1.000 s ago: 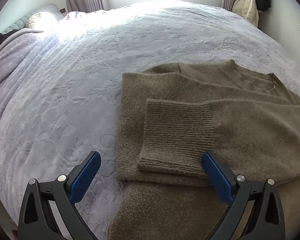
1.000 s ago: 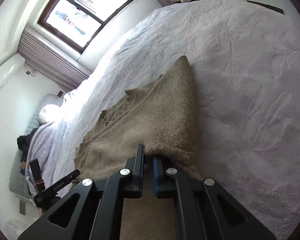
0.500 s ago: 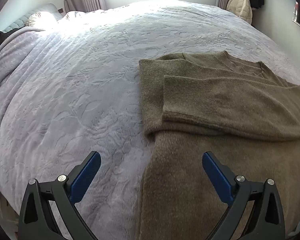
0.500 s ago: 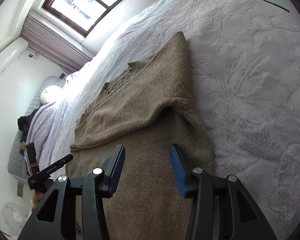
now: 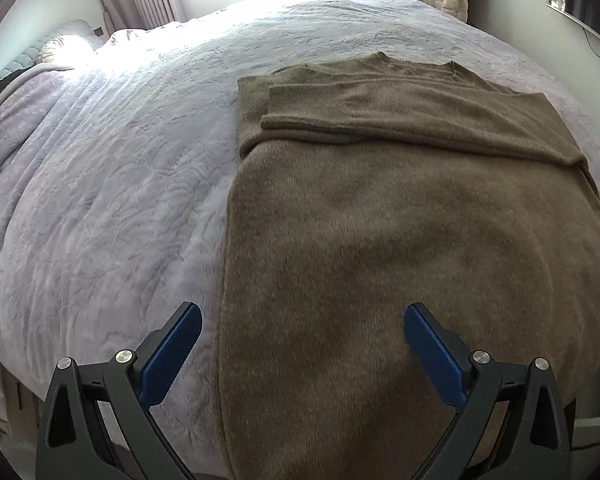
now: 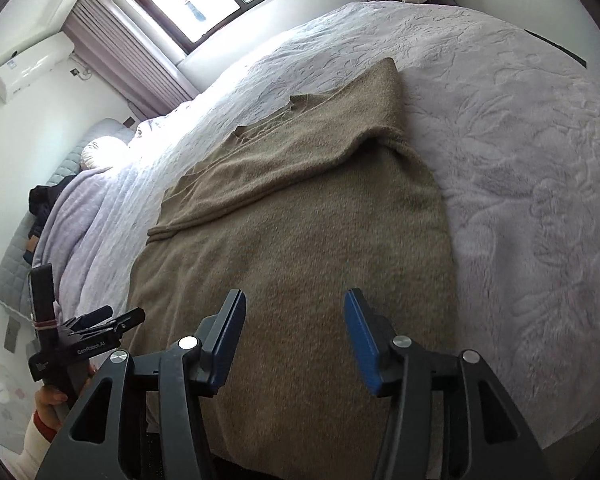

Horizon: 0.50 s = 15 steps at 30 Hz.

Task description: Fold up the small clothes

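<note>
Brown sweater (image 5: 400,240) flat on bed (image 5: 100,200), sleeves folded across chest. Bare bedspread wide on both sides of sweater. Left claw (image 5: 300,344) wide open, empty, over sweater's left edge. Right claw (image 6: 294,336) opening, nothing gripped, above sweater's lower body. Sweater hem cut off by frame, hidden behind claws.

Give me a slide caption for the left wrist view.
Open left gripper above a brown sweater, sleeves folded across its chest, on a pale quilted bed.
</note>
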Each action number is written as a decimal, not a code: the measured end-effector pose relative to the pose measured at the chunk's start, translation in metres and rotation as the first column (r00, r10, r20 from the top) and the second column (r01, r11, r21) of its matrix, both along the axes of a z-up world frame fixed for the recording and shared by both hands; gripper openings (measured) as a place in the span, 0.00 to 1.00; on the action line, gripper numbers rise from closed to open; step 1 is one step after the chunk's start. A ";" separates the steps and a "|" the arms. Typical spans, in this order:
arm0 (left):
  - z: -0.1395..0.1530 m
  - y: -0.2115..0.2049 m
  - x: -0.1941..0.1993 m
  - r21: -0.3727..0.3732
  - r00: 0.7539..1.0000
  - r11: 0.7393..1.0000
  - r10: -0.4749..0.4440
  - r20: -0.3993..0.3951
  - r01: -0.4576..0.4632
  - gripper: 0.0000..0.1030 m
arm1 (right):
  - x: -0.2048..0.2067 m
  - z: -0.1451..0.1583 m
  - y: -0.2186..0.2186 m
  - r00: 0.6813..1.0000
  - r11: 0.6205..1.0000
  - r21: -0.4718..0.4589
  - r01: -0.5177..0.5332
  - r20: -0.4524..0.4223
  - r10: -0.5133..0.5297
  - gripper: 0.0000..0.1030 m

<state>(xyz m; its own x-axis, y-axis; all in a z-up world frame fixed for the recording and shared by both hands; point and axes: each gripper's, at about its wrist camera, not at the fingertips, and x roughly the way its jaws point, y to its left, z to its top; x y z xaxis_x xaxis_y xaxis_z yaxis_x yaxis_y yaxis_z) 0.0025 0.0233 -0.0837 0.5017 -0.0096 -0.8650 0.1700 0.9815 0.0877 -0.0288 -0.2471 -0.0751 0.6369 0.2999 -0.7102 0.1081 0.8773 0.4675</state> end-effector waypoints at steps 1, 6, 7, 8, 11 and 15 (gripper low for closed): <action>-0.002 0.001 -0.005 -0.001 1.000 1.000 0.003 -0.005 -0.003 0.99 | -0.005 -0.002 0.003 1.000 1.000 -0.005 0.000 -0.001 0.000 0.54; -0.010 0.011 -0.034 -0.026 0.999 0.999 0.030 -0.027 -0.031 0.99 | -0.026 -0.009 0.014 1.000 1.000 -0.012 0.005 0.009 -0.005 0.54; -0.012 0.012 -0.038 -0.028 0.999 0.999 0.034 -0.032 -0.034 0.99 | -0.029 -0.010 0.016 1.000 1.000 -0.006 0.006 0.009 -0.006 0.54; -0.014 0.013 -0.043 -0.025 0.999 0.999 0.034 -0.038 -0.035 0.99 | -0.032 -0.012 0.018 1.000 1.000 -0.004 0.007 0.010 -0.007 0.54; -0.017 0.016 -0.055 -0.015 0.999 0.999 0.041 -0.030 -0.041 0.99 | -0.043 -0.016 0.025 1.000 1.000 -0.004 0.004 0.027 -0.004 0.54; -0.022 0.018 -0.069 -0.022 0.998 0.998 0.052 -0.023 -0.053 0.99 | -0.055 -0.018 0.037 0.999 1.000 -0.023 -0.009 0.051 0.010 0.54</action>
